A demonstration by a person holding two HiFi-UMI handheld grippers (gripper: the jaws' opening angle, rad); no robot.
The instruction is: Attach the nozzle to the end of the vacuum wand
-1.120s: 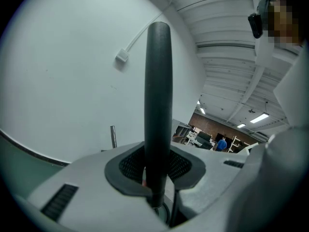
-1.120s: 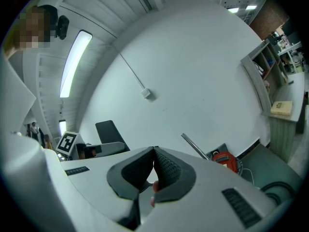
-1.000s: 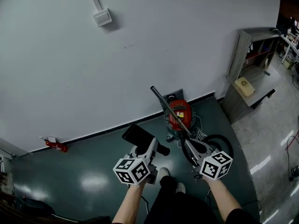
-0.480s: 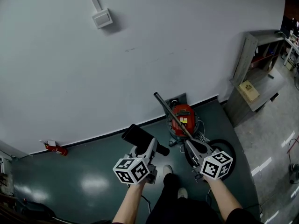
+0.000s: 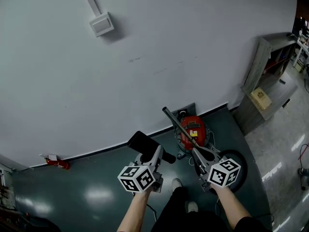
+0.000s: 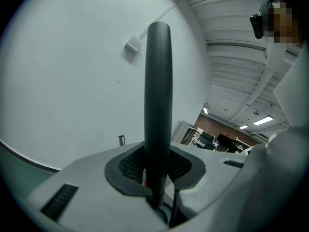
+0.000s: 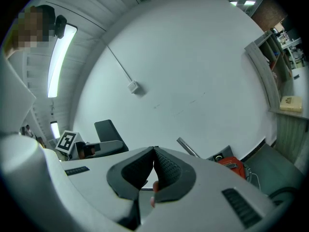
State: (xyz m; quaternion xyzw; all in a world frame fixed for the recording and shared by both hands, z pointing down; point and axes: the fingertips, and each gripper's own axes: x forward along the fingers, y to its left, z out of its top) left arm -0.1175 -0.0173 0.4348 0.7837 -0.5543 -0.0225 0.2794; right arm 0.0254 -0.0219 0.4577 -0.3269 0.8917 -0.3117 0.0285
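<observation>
My left hand-held gripper [image 6: 155, 167] is clamped on the black nozzle [image 6: 158, 81]. My right hand-held gripper [image 7: 154, 152] is squeezed together, pointing toward the wand [image 7: 187, 147] and the red vacuum [image 7: 231, 164].

Dim, cool light glares off the floor [image 5: 99, 195]; fisheye edges curve.

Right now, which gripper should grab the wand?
Right. The right gripper is shut and empty, with the wand just ahead of it. The left gripper is busy holding the nozzle.
</observation>
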